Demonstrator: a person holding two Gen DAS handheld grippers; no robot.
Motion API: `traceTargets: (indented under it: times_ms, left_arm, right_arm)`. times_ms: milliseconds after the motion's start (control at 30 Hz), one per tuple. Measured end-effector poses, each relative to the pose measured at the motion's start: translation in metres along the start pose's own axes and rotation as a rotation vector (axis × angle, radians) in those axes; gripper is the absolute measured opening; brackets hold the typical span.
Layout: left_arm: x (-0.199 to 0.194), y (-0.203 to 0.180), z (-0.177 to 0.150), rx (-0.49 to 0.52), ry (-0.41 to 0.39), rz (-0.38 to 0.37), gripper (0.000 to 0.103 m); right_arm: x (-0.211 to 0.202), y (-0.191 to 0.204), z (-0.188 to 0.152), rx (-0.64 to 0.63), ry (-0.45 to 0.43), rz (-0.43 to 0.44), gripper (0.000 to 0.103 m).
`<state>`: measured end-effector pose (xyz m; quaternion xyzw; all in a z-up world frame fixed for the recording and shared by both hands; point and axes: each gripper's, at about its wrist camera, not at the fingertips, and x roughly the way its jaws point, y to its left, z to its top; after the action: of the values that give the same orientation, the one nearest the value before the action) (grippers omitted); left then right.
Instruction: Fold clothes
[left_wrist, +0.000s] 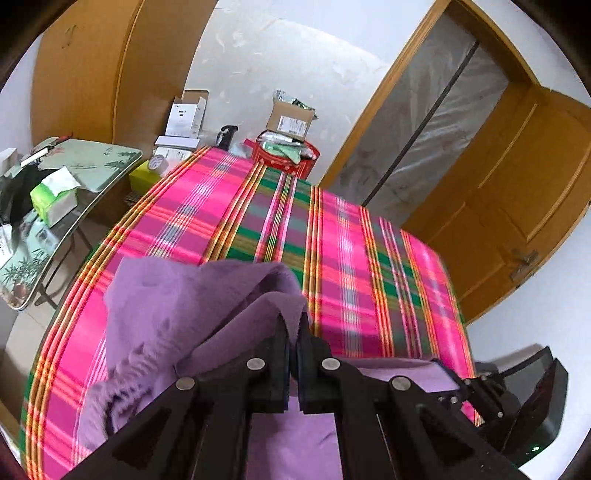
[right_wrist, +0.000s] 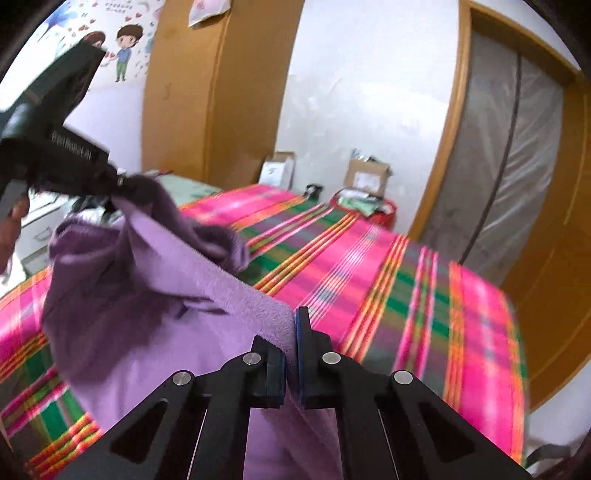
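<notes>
Both pairs of fingers are pinched nearly closed on the purple garment. The left gripper clamps a fuzzy edge between its tips, cloth bunching left of the fingers and spilling below them. The right gripper grips another edge; from its fingers the fabric stretches up and left to the left gripper's tips, sagging between. Beneath and beyond the fingers spreads the pink plaid sheet. Past its far edge sit a red basket and cardboard box, with a wooden door right of the fingers
</notes>
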<state>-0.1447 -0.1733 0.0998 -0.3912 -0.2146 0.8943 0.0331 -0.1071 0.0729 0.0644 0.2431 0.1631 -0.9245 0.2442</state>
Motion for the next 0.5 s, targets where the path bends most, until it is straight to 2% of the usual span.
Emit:
traceTargets:
  times_ms: [200,500]
  left_arm:
    - [0.013,-0.017,0.019,0.012,-0.031,-0.041,0.002]
    - [0.067,-0.014,0.03,-0.001,0.038,-0.002,0.003]
  right_arm:
    - [0.003,-0.025,0.024,0.004,-0.045,-0.078,0.004]
    - [0.057,-0.051,0.026,0.034,0.089,-0.067,0.004]
